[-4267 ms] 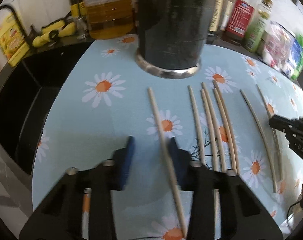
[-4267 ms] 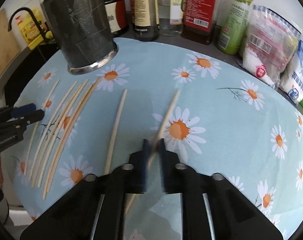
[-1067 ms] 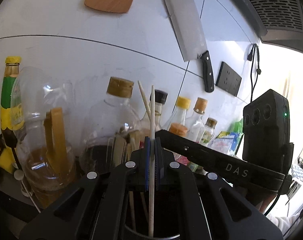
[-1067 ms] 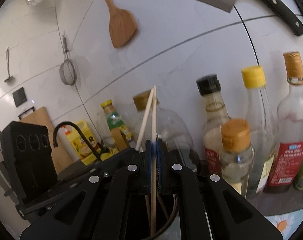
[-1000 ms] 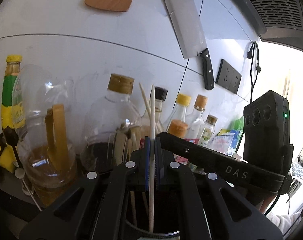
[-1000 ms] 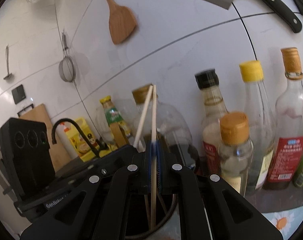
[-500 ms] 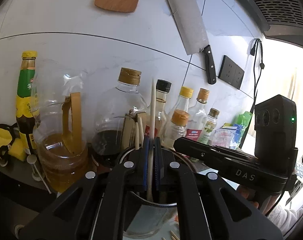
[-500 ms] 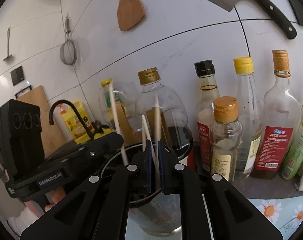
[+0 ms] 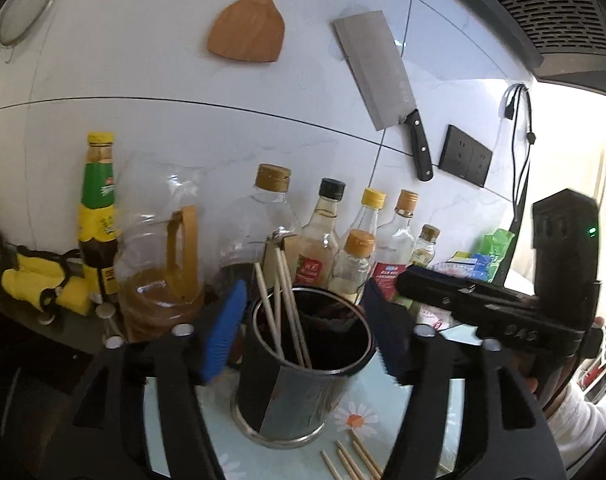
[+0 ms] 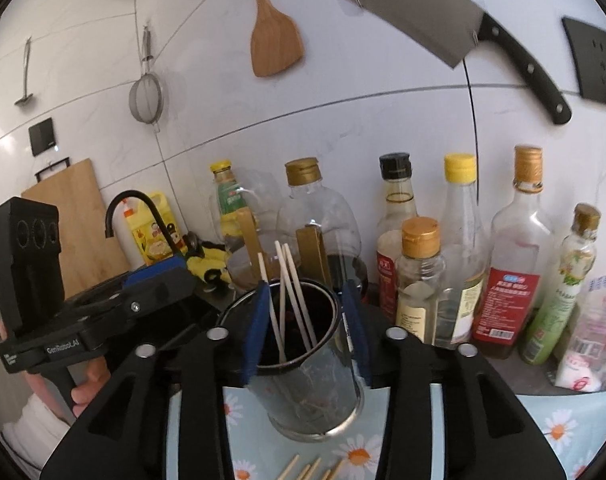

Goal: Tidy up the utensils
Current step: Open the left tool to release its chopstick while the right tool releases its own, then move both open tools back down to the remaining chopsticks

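The left claw [image 9: 303, 328] and the right claw [image 10: 305, 330] both hang over the dark cylindrical holder [image 9: 299, 380], their blue ribbed pads spreading apart at this moment; the holder's rim sits in each gap, yet no pad presses on it or on a stick. Three pale, thin, round chopsticks [image 9: 281, 304] lean inside the holder, their tips fanned above its rim. The holder is matte black with a shiny metal foot ring and stands on the daisy-printed blue surface [image 9: 383, 412]. More chopsticks on the cloth [image 9: 353, 460] lie in front of it at the frame's bottom edge, too cropped to count. Just behind the holder a crowded row of glass bottles [image 10: 459, 248] closes off the wall side; open cloth shows only toward the viewer.
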Motion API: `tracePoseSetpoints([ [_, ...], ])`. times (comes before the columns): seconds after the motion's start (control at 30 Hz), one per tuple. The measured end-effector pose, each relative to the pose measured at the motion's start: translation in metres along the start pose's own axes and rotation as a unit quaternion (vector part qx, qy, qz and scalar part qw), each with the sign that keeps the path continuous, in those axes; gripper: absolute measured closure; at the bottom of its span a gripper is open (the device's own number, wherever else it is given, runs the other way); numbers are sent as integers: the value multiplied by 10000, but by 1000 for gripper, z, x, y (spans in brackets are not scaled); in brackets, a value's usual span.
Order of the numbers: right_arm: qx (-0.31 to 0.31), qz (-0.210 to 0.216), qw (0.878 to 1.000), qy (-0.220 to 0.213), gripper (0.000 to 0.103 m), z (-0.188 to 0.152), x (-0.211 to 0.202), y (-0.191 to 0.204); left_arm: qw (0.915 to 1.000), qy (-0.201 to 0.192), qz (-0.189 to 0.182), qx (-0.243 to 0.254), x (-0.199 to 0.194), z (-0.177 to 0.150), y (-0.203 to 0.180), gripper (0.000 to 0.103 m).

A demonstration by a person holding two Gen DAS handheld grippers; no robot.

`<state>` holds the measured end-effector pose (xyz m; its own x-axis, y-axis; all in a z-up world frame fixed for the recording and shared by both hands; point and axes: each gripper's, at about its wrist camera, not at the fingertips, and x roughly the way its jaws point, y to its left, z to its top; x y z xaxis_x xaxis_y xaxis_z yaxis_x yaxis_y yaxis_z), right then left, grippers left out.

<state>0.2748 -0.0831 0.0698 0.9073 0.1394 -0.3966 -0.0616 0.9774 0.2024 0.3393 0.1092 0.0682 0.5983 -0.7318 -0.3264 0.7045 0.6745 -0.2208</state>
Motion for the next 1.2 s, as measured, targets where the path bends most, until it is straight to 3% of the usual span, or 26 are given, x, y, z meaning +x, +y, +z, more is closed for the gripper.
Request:
tracePoseSetpoints([
  [0.1,-82,-46,10000,9,42,2,-13,2,9998,86,146,-64,-7,-3,-1,27],
  [0.13,-71,-79,9999,23,31,2,-17,2,9997,127,205,-91,-8,-5,-1,26],
  [0.27,-20,-106,9999,22,18,2,-33,-2,9983,394,400,-161,-13,-18,0,17],
  [0.43,-149,-204,9996,119,16,-5,-45,-5,9938,815,698,-283,-14,-43,2,11],
  [0.7,-52,-347,9973,641,15,-35,-42,-26,9818,1500,1049,-499,-7,-84,4,8],
  [0.97,-61,-277,9920,1226,15,-69,-36,-44,9622,2362,1184,-662,8,-128,-1,7],
  [1.2,104,-220,9818,1885,15,-111,-28,-66,9514,2712,1233,-777,14,-155,-10,7],
])
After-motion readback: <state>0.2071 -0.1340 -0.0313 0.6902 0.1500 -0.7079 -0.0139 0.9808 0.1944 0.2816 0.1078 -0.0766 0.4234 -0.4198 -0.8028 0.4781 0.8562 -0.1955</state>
